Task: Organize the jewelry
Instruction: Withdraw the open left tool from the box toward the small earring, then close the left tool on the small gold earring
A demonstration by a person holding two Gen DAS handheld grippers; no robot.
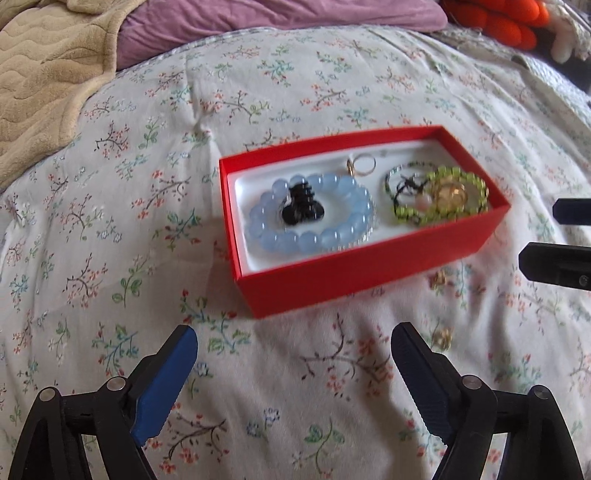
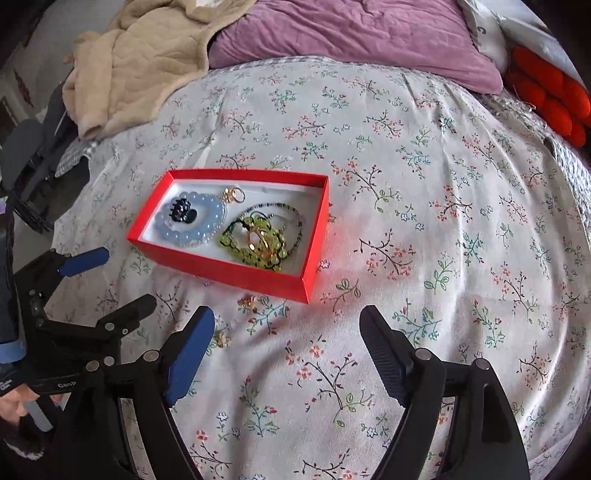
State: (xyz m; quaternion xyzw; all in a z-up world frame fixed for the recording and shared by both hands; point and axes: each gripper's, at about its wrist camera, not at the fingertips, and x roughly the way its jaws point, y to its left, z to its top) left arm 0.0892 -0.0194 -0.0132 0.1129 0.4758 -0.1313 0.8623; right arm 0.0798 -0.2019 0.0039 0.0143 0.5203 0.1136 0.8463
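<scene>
- Bed (image 2: pixel 424 184) with a flowery sheet takes up pretty much everything, with a beige blanket (image 2: pixel 147 62) and a purple pillow (image 2: pixel 351 33) bunched up at the far end.
- Red box (image 1: pixel 369 273) sits on the sheet, white lining inside.
- Left tool (image 1: pixel 293 343) hangs over the sheet just in front of the box, jaws spread wide, nothing between them, not touching anything.
- Right tool (image 2: pixel 286 325) is the same deal: wide open, empty, hovering near the box's front corner.
- In the box: a pale blue bead bracelet (image 1: pixel 314 214) with a black hair clip (image 1: pixel 301 206) in the middle of it, and a green bead bracelet (image 1: pixel 458 195) beside it with gold bits on top.
- Two small gold pieces (image 2: pixel 251 301) lie loose on the sheet, just in front of the box.
</scene>
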